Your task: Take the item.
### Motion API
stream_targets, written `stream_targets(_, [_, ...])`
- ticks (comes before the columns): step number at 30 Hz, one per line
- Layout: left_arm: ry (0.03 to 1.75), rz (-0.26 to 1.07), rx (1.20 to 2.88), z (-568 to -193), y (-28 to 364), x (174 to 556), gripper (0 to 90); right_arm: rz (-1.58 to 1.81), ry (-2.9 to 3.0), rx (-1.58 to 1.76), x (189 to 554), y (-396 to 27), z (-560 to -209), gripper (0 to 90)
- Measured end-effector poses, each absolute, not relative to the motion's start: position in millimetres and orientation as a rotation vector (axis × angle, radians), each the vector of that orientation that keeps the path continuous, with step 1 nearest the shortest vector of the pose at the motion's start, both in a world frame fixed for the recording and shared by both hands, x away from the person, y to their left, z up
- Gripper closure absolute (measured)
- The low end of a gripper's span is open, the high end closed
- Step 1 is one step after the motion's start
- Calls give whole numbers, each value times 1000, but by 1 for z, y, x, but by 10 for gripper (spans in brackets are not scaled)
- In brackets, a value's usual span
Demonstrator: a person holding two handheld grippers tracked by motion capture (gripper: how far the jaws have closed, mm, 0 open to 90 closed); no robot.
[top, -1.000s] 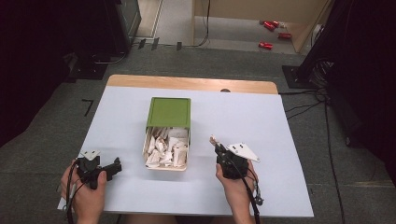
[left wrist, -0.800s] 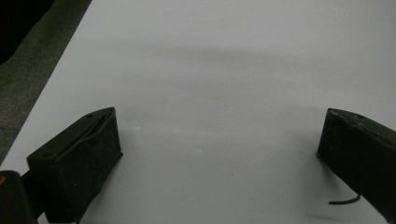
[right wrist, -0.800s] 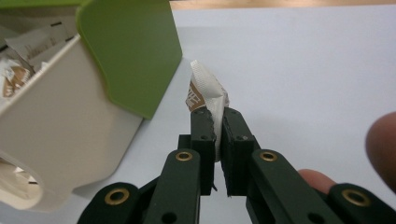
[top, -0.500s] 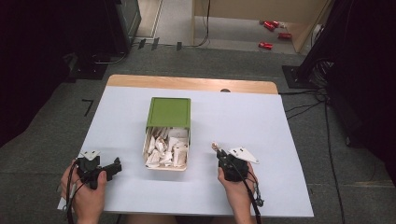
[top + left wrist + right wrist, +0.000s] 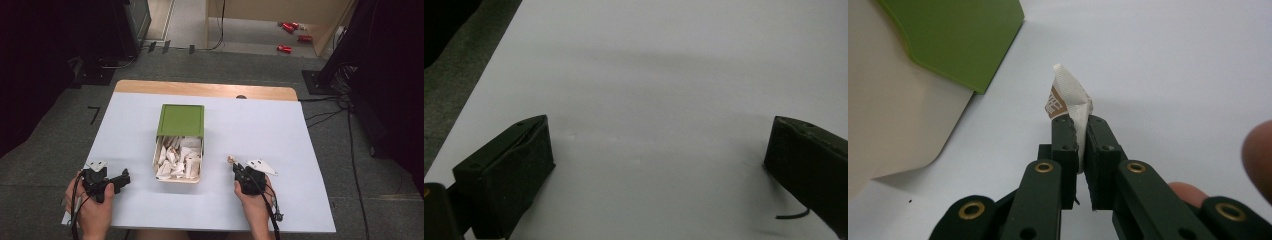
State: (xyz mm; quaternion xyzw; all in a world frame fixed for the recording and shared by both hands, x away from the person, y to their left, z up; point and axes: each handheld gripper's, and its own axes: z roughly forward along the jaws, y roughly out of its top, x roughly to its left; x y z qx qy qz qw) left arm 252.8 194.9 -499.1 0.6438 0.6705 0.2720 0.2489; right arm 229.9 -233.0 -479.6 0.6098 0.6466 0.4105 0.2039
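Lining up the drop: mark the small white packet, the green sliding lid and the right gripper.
small white packet [image 5: 1068,95], right gripper view, its crumpled upper face
green sliding lid [image 5: 181,120], high view, centre of top
right gripper [image 5: 1081,131], right gripper view, between fingertips

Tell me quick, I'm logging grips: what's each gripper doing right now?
Left gripper: open, nothing between its jaws, over the white table.
Right gripper: shut on a small white packet.

Red cans [image 5: 292,36] lie on the floor far beyond the right gripper. Black cables [image 5: 327,112] trail over grey carpet [image 5: 60,135] off to its right.
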Motion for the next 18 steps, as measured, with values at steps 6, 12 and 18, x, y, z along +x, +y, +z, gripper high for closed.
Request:
stream_targets(6, [1826,741,1754,-499,195,253,0,1145,1798,1710,230,-237,-480,832])
stream_targets(12, [1827,741,1754,-499,195,253,0,1152,1803,1712,228,-243,-481,788])
stream_targets(18, [1827,741,1754,-499,195,253,0,1185,1821,1694,226,-246,-479,686])
